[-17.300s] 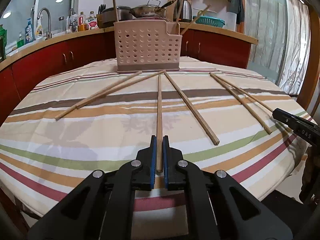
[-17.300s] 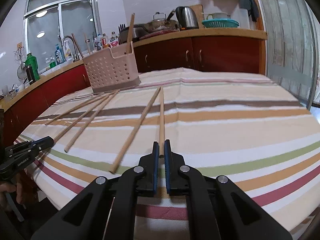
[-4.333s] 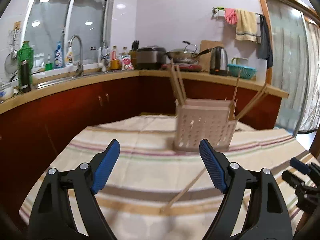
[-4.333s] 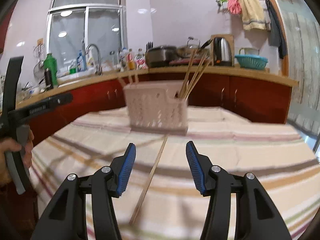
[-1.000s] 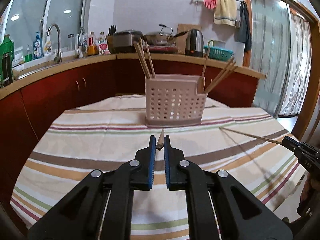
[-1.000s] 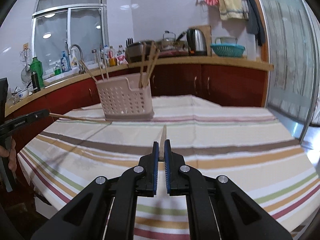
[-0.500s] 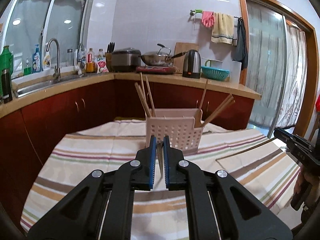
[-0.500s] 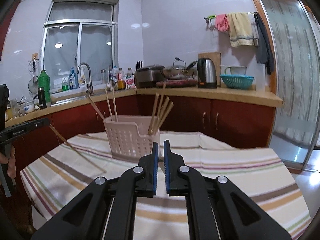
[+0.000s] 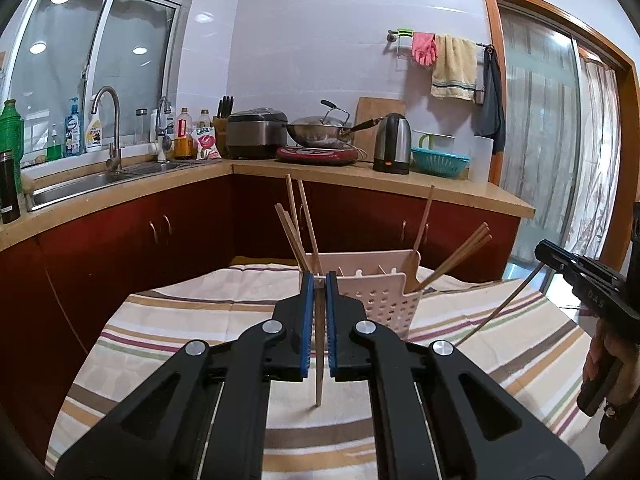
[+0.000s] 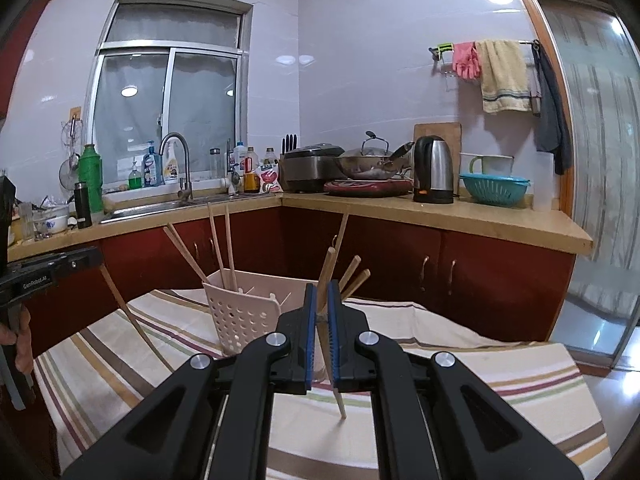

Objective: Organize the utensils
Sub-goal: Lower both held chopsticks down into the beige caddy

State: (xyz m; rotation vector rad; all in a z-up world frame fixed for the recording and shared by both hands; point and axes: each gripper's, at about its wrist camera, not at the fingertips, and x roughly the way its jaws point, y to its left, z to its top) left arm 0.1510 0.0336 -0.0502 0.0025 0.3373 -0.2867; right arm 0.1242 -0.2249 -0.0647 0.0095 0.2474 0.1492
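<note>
1. Since half a second ago, raised further and tipped steeper: each chopstick now hangs near upright, tip down, above the striped tablecloth [image 9: 168,332]; desk bare of loose chopsticks in view; by judgement the last pair, with only the drop into the perforated utensil basket [image 9: 384,300] left.
2. Left gripper [image 9: 319,312]: jaws nearly together, clamped on a chopstick [image 9: 319,380], just in front of the basket.
3. Right gripper [image 10: 321,320]: jaws likewise pinched on a chopstick [image 10: 335,384], close before the basket [image 10: 240,320]; other chopsticks already standing inside.
</note>
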